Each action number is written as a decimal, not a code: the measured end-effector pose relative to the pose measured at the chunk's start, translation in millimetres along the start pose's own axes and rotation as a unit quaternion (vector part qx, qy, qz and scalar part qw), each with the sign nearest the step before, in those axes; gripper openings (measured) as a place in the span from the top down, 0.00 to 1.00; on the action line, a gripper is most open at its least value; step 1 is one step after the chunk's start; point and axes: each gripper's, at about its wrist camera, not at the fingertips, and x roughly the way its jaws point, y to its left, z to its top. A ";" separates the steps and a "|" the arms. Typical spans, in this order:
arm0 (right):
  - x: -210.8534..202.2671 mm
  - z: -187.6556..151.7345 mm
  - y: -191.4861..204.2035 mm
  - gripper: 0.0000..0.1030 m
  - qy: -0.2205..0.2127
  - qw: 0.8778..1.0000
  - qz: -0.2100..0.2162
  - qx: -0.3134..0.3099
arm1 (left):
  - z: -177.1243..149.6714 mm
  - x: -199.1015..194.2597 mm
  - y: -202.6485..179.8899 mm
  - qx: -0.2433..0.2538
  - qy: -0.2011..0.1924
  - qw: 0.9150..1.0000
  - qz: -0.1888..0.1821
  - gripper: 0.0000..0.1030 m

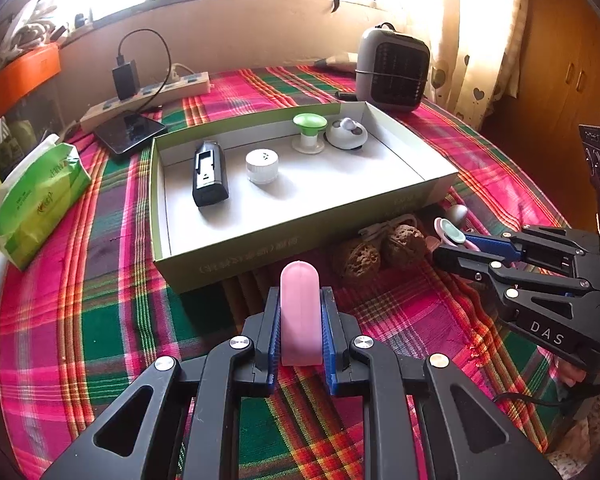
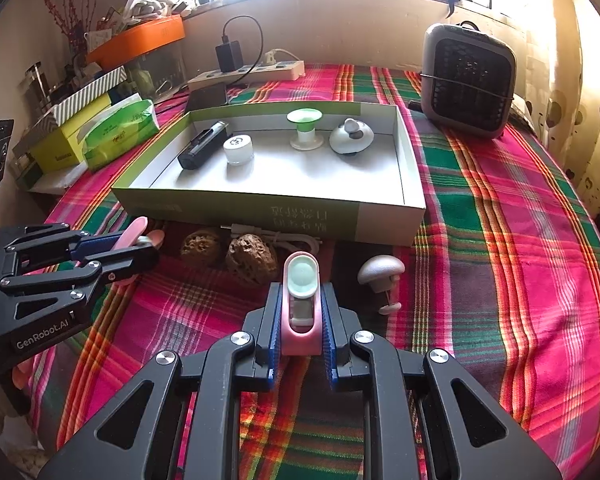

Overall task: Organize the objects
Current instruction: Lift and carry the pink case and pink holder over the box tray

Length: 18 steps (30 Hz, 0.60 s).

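Two grippers, each clamped: the left gripper (image 1: 300, 320) squeezes a pink cap (image 1: 300, 312) between its blue pads, the right gripper (image 2: 300, 312) pinches a pink clip with a mint disc (image 2: 301, 300). Just ahead of both jaws lie two walnuts (image 2: 230, 254), a grey mushroom-shaped knob (image 2: 380, 274) right of the right jaws. Beyond, the green box's near wall (image 2: 268, 216) stands across the way, holding a black device (image 1: 210, 174), white jar (image 1: 262, 165), green-topped spool (image 1: 309, 132) and white dome (image 1: 346, 134).
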 end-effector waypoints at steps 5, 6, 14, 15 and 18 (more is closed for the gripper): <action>-8.6 5.4 -1.3 0.82 -0.011 1.000 0.002 0.001 | 6.5 -8.6 1.4 -0.005 -0.008 1.000 -0.007 0.85; -10.0 6.6 -1.6 0.82 -0.012 1.000 0.005 0.002 | 8.2 -10.4 1.5 -0.004 -0.011 1.000 -0.007 0.85; -16.6 18.0 -2.1 0.82 -0.023 1.000 0.005 -0.001 | 22.0 -15.5 2.7 -0.004 -0.022 1.000 -0.006 0.85; -16.9 20.0 -2.9 0.82 -0.024 1.000 0.005 0.000 | 23.8 -15.1 3.4 -0.004 -0.021 1.000 -0.004 0.85; -16.5 26.1 -6.2 0.82 -0.025 1.000 0.005 0.004 | 30.5 -13.8 5.4 -0.006 -0.022 1.000 -0.004 0.85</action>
